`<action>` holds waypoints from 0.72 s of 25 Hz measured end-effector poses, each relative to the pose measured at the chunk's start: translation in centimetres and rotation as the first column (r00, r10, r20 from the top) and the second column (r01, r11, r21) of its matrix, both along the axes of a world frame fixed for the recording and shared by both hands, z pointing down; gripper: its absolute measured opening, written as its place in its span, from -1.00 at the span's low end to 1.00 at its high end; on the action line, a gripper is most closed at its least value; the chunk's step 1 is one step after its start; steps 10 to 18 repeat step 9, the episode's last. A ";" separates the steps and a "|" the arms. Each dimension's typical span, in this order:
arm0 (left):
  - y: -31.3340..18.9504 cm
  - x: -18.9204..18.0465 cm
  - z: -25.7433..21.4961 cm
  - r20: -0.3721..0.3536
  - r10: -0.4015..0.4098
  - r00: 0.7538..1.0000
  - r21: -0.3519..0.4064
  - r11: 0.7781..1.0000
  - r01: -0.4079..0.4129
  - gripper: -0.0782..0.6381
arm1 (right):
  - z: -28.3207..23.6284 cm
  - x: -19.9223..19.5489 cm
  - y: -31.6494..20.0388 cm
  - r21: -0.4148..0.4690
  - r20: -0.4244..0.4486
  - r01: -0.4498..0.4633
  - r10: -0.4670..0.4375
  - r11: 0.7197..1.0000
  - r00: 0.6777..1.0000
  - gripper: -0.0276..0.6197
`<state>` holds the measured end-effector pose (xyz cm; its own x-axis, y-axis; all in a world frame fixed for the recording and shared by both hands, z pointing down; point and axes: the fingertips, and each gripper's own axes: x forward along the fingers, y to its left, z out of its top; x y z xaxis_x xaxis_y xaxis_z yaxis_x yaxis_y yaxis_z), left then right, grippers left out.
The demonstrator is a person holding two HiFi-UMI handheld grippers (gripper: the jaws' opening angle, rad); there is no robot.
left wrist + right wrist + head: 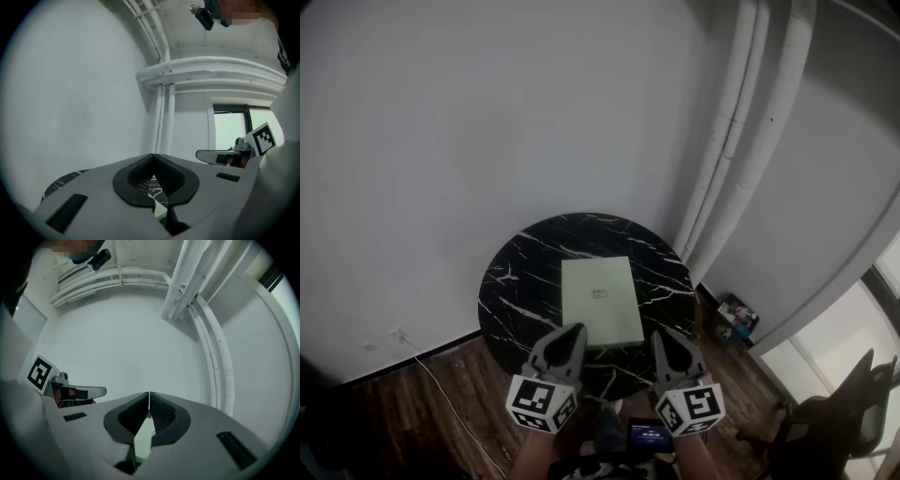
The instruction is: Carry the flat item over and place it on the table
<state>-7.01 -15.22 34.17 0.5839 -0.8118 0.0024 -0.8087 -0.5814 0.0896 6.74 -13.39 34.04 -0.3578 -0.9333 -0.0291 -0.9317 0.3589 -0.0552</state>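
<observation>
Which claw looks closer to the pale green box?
The left claw: its tip overlaps the box at its near left corner, while the right claw sits clear beside it.

Head view high above table [517, 281]; gripper views level

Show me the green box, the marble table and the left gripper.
green box [599, 300], head view, middle of its top
marble table [511, 279], head view, bare left top
left gripper [576, 328], head view, closed jaw tips

A round black table [514, 281] with thin white lines stands on the brown wood floor [384, 412]. One flat green thing [600, 300], maybe a thin box, lies on it near the middle.
</observation>
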 end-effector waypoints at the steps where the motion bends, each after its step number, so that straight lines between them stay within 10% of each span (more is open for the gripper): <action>1: 0.1 -0.1 0.0 -0.002 -0.002 1.000 0.000 1.000 0.002 -0.75 | -0.1 -0.2 0.1 0.000 0.001 0.004 -0.004 1.000 1.000 -0.85; 18: 0.8 0.2 0.2 0.039 0.006 0.999 0.005 1.000 -0.006 -0.75 | -0.2 -0.8 0.8 0.001 0.002 0.020 -0.020 1.000 1.000 -0.86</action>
